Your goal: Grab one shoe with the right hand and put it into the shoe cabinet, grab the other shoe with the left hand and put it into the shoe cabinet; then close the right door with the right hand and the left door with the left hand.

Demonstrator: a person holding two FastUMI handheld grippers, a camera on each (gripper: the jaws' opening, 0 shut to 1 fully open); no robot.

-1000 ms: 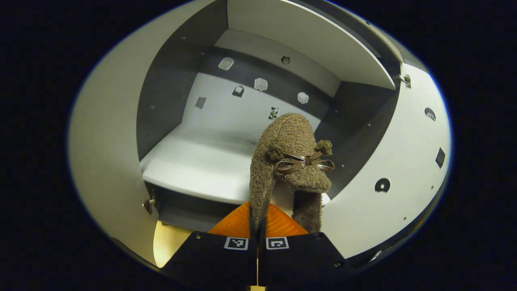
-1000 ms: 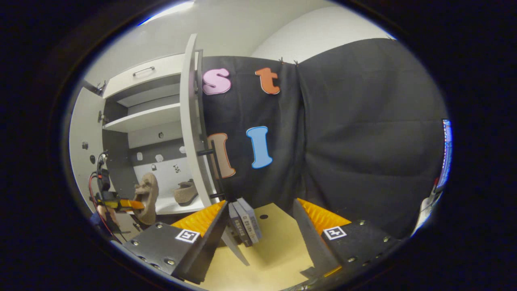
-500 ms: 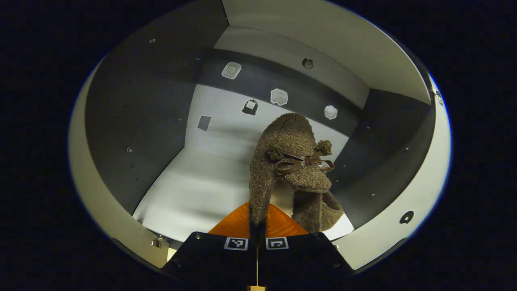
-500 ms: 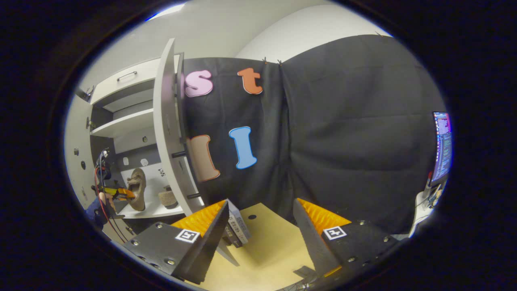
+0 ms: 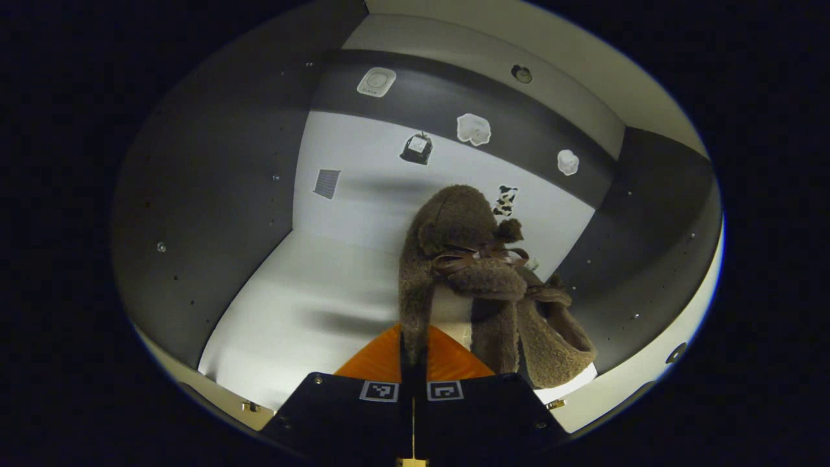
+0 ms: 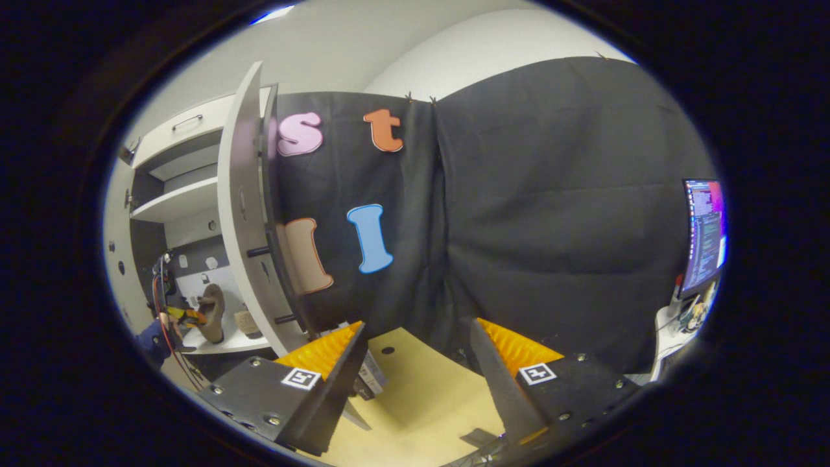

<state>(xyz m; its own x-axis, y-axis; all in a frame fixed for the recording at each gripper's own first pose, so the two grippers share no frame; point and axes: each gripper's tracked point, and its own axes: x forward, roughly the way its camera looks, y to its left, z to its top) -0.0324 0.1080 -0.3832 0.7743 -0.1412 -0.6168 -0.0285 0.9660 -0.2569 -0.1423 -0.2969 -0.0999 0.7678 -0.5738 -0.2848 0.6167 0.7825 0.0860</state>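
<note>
Shoe (image 5: 454,259) in left hand-held gripper (image 5: 413,353), inside shoe cabinet (image 5: 214,194).

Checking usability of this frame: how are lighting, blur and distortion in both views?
Left gripper view: dim cabinet interior, held slipper soft and shadowed, shelf streaked with shadow. Right gripper view: brighter, sharp, strong fisheye bowing of the right door.

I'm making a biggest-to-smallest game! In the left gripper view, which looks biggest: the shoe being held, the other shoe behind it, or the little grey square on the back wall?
1. The held shoe, though it is nearest the camera, which swells it.
2. The other shoe, partly hidden behind it.
3. The grey square, clearly smallest.
</note>
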